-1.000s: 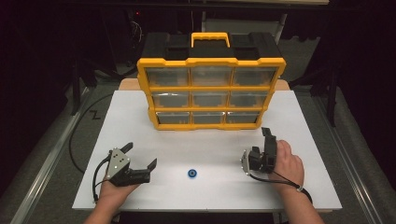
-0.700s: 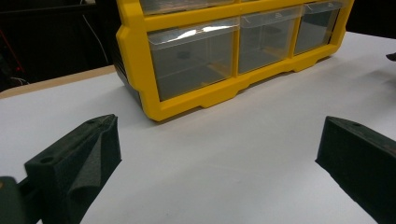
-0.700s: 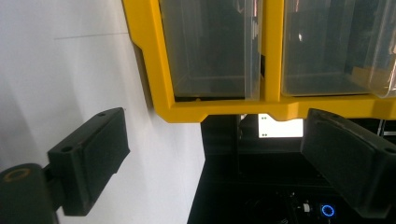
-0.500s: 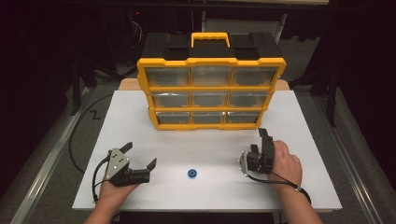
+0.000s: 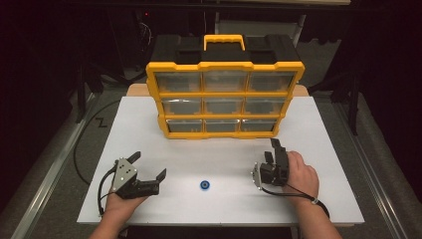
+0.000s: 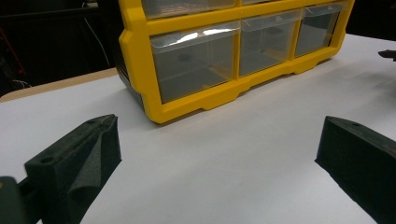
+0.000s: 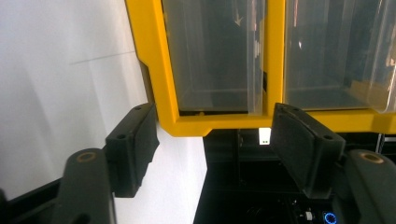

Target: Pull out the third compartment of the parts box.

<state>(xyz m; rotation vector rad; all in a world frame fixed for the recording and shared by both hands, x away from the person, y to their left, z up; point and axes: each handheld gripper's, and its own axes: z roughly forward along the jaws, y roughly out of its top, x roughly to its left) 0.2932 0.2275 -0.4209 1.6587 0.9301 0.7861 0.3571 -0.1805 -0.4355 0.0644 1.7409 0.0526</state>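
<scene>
- the left gripper (image 5: 149, 181) lies low on the white bench (image 5: 328, 199) at the near left, its jaws wide apart with nothing between them; its own view shows bare bench between the two black jaws.
- the right gripper (image 5: 272, 153) stands at the near right, turned on its side and pointing toward the cabinet; its jaws have just been closing and now stand partly apart, with no thing between them.
- the small round blue-and-black bearing-like disc (image 5: 204, 185) lies flat on the bench between the two grippers, near the front edge, touching neither; i judge it the thing to be picked up.
- further back stands the yellow plastic drawer cabinet with nine clear drawers (image 5: 225, 97), upright, every drawer looking pushed in, a yellow handle on top.
- risk: the disc is thin and lies flat, so jaws coming down askew could skid off it or flick it across the smooth bench.
- risk: narrowed jaws may land on top of the disc rather than around it.
- risk: with all drawers shut, a one-handed pull might drag the light cabinet forward.
</scene>
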